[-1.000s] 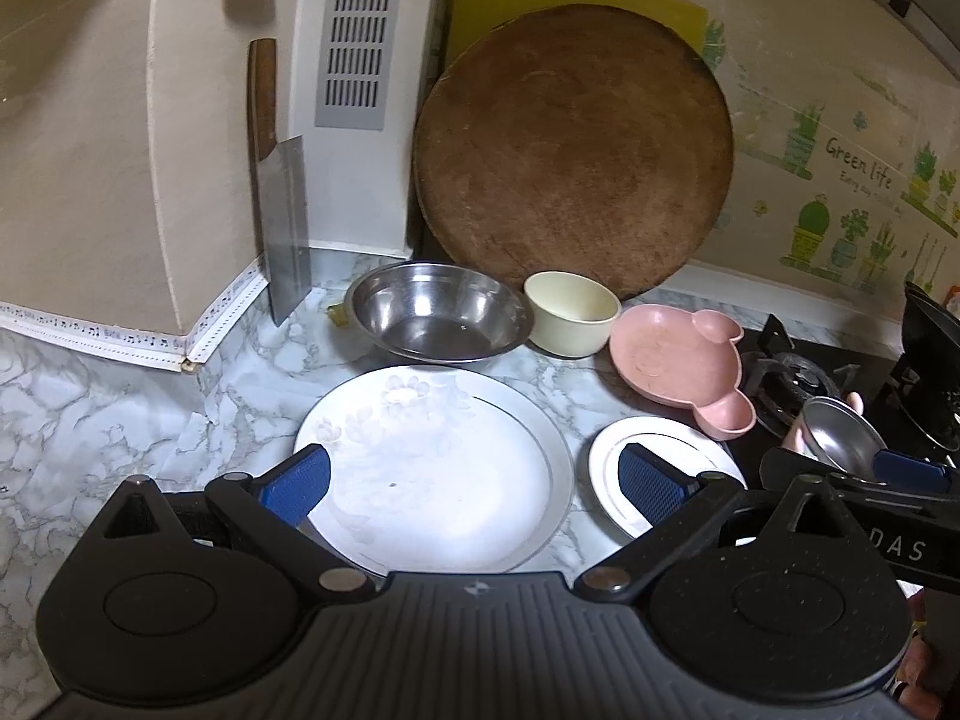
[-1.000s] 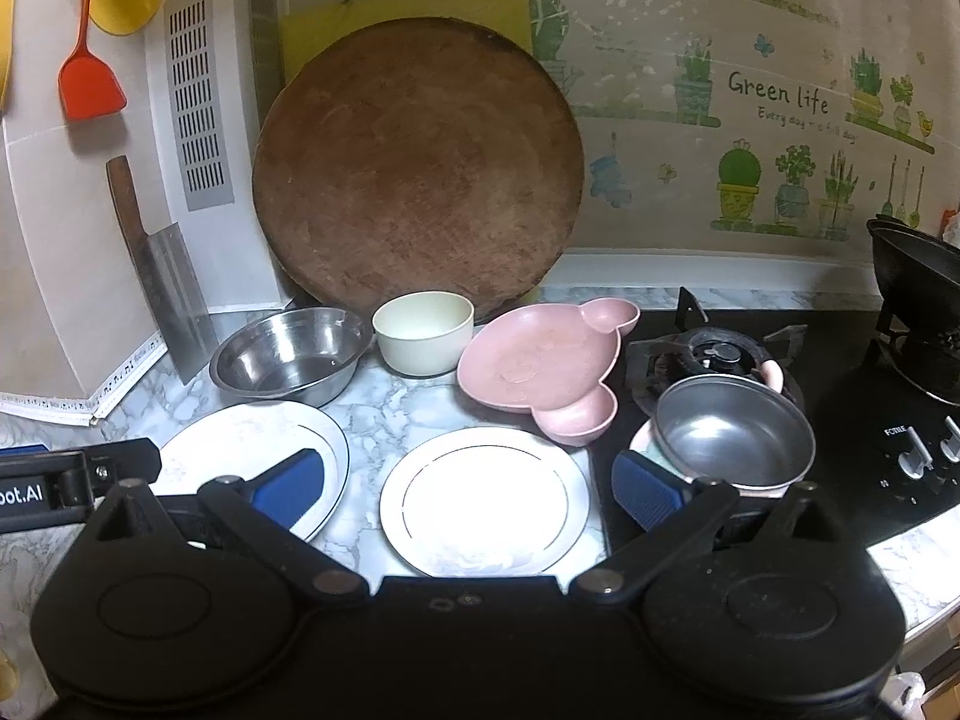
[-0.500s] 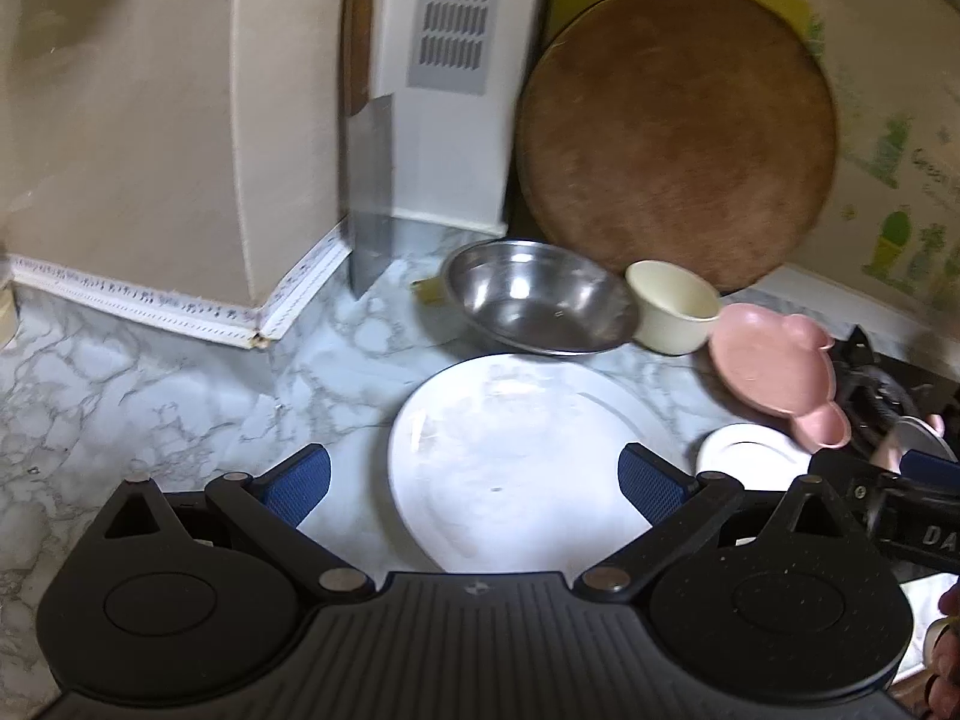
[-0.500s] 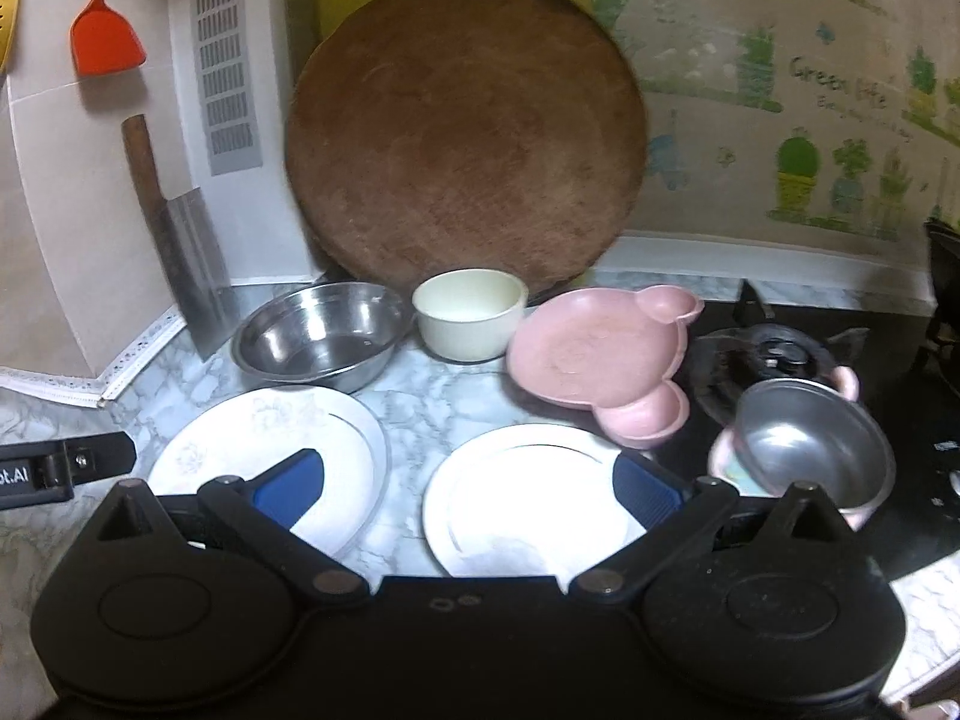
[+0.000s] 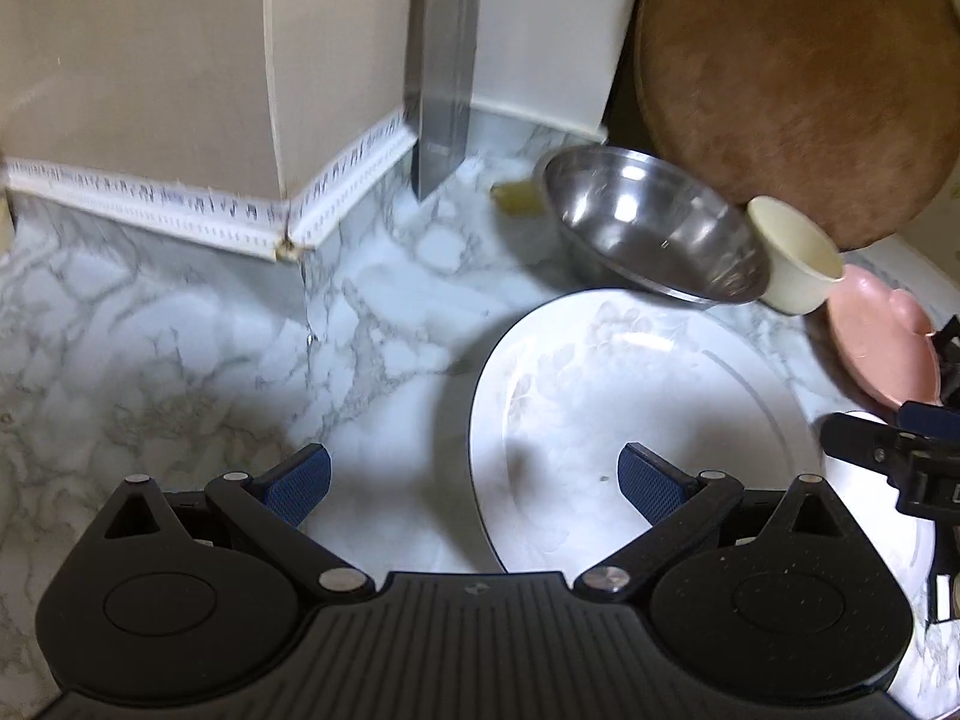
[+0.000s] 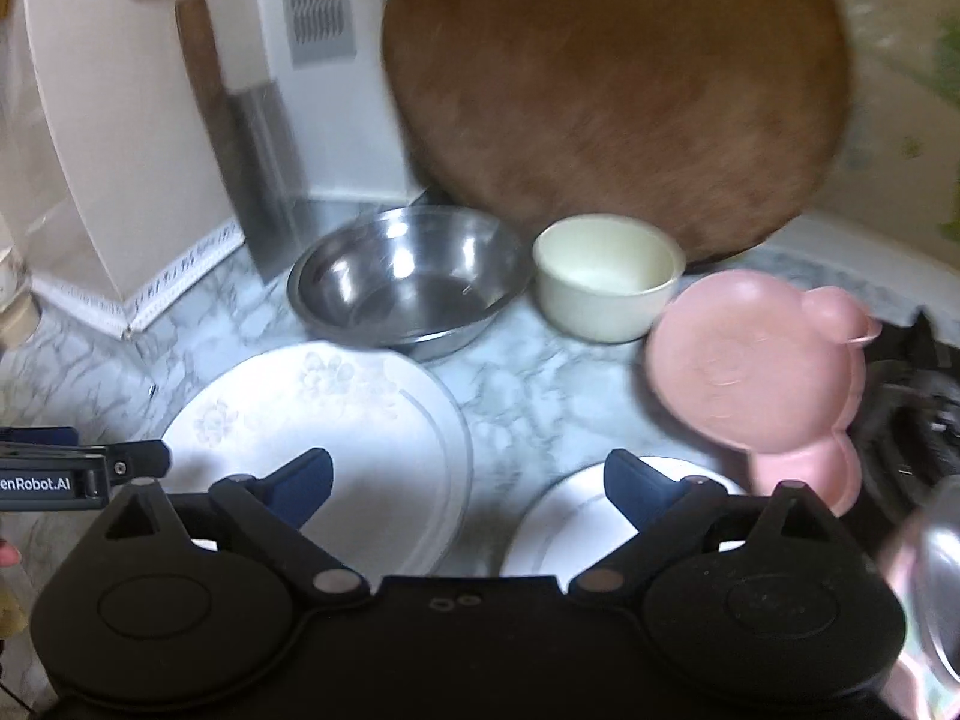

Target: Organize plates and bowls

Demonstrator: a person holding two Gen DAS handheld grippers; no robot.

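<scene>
Meanwhile, from the left wrist, the left gripper (image 5: 474, 483) gapes empty over the marble counter (image 5: 180, 348), the large white plate (image 5: 648, 396) at three o'clock. From the right wrist, the right gripper (image 6: 465, 480), jaws just narrowing yet empty, hangs above the small white plate (image 6: 576, 516); the steel bowl (image 6: 408, 282) sits at twelve o'clock.

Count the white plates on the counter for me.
2. The large floral plate lies front left, before the steel bowl. The small rimmed plate lies front right, below the pink plate, partly behind the right gripper. More may be hidden.
</scene>
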